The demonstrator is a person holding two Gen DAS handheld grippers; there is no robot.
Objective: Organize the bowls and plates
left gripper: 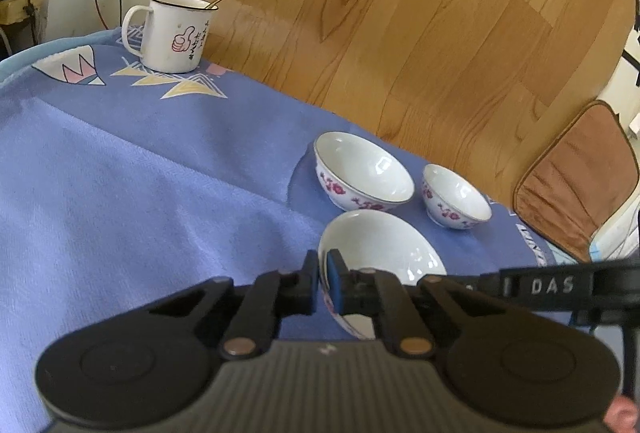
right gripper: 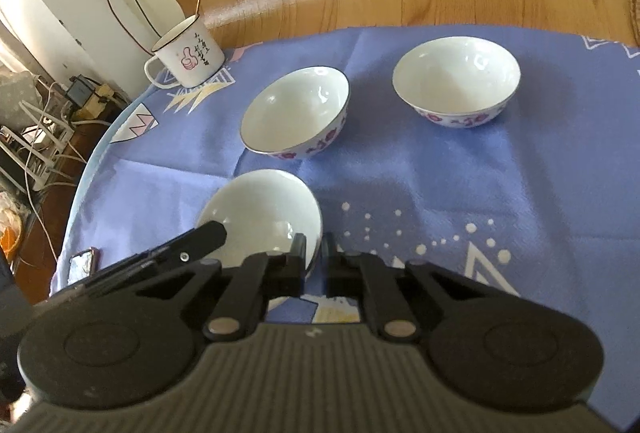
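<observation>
Glazed china, slick and breakable, best pinched at the rim: nearest bowl just before the middle bowl, clamped on opposite rim edges by left gripper and right gripper.

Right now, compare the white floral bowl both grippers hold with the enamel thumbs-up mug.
The white floral bowl is tilted, its rim pinched by the left gripper and right gripper; the enamel mug stands upright, untouched. The mug has a handle and holds a utensil; the bowl is empty. Both are white.
</observation>
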